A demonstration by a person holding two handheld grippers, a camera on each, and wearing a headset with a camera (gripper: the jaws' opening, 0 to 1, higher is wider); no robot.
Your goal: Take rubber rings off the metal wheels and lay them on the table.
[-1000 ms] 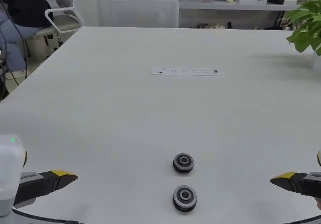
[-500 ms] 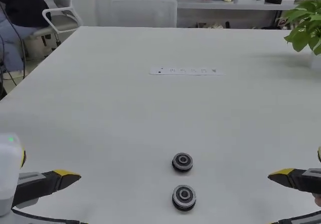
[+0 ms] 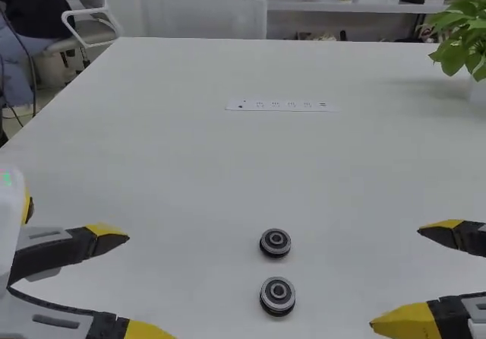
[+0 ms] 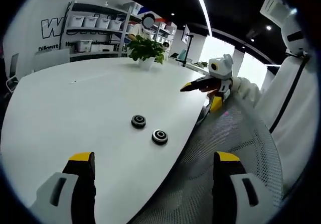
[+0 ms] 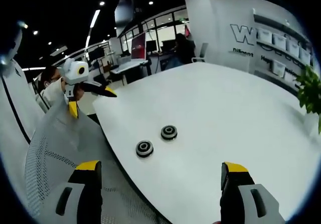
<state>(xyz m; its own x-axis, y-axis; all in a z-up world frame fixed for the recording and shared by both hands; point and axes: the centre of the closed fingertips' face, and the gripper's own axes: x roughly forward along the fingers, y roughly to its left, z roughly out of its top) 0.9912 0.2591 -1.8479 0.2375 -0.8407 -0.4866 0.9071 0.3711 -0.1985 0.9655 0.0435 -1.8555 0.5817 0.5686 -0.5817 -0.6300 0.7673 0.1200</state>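
My left claw [image 3: 144,284] and right claw [image 3: 396,278] hang spread wide and empty over the near edge of the worktop [image 3: 228,172], with both metal wheels between them. The nearer wheel [image 3: 278,295] lies flat, its black rubber ring [image 3: 264,296] seated on the rim. I'd pin its hub with one claw, pinch the ring's edge with the other, then peel upward. The farther wheel [image 3: 275,243] sits just beyond.
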